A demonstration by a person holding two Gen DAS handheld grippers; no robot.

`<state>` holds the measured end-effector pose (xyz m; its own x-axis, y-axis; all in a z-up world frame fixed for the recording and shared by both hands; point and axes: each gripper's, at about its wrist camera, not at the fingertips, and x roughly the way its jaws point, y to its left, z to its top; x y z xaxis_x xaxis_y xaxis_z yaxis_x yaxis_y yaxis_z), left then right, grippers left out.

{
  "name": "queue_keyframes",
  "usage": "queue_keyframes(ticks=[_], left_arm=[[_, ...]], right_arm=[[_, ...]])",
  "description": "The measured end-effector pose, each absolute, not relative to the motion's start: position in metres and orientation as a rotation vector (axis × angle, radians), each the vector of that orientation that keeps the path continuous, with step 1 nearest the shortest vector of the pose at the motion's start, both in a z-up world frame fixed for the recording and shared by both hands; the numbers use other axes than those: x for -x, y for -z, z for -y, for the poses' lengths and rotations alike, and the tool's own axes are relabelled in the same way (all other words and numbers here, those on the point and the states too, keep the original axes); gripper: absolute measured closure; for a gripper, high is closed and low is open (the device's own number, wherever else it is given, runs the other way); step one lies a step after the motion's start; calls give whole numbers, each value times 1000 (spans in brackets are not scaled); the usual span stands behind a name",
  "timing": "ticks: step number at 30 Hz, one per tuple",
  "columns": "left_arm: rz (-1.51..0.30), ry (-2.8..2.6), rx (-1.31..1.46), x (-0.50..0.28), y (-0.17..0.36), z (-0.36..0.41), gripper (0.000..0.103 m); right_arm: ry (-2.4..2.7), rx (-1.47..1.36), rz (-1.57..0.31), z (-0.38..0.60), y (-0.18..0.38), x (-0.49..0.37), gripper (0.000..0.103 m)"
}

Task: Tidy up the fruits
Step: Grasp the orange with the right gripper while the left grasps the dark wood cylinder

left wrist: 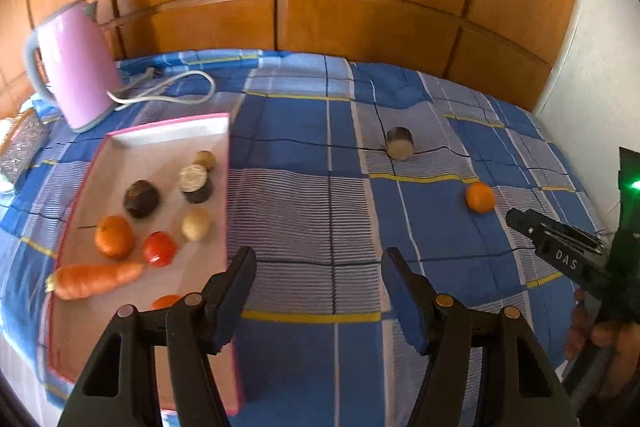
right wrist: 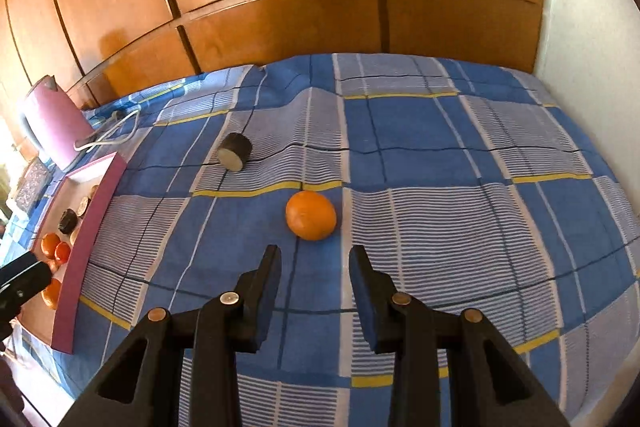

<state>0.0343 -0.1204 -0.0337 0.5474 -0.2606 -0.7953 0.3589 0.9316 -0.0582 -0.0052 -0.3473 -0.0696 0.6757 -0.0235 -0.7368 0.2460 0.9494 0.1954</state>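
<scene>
An orange lies loose on the blue checked bedspread, just ahead of my open, empty right gripper; it also shows in the left wrist view. A dark cut cylinder piece lies farther back. A pink-edged white tray on the left holds a carrot, an orange, a tomato, pale round pieces and dark pieces. My left gripper is open and empty, beside the tray's right wall. The right gripper's body shows at the right.
A pink kettle with a white cord stands behind the tray. A wooden wardrobe runs along the far edge of the bed. A white wall is on the right. A glittery box lies at far left.
</scene>
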Motion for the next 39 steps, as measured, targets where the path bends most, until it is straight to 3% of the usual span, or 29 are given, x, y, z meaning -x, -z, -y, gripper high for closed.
queue_keyframes(ticks=[5,14,19,21,23,28,34,36,39], left_arm=[[-1030,419,-69,-64,55,140,40],[-1065,477,2,-104,71,170,42],[-1067,528,53,-125,71,188,56],[-1055,561,58,-134,70,197,69],[-1060,580,55,-145,72,207,73],[-1080,595,32,-163,79,230,73],[-1112,537,-35,-182,91,253,65],[-1120,515,-53,-188,95,260,59],[-1128,503,-73,-196,102,267,59]], right_arm=[[106,-295,-837,348,77,-6,63],[122,-259,-850,356,88,-40,63],[113,-211,-842,355,96,-51,67],[113,-179,-826,352,97,-52,67],[109,-156,-810,351,98,-52,67],[86,-152,-795,353,98,-52,67],[63,-158,-813,353,103,-53,67],[59,-166,-819,353,105,-53,67],[50,-195,-814,357,106,-52,67]])
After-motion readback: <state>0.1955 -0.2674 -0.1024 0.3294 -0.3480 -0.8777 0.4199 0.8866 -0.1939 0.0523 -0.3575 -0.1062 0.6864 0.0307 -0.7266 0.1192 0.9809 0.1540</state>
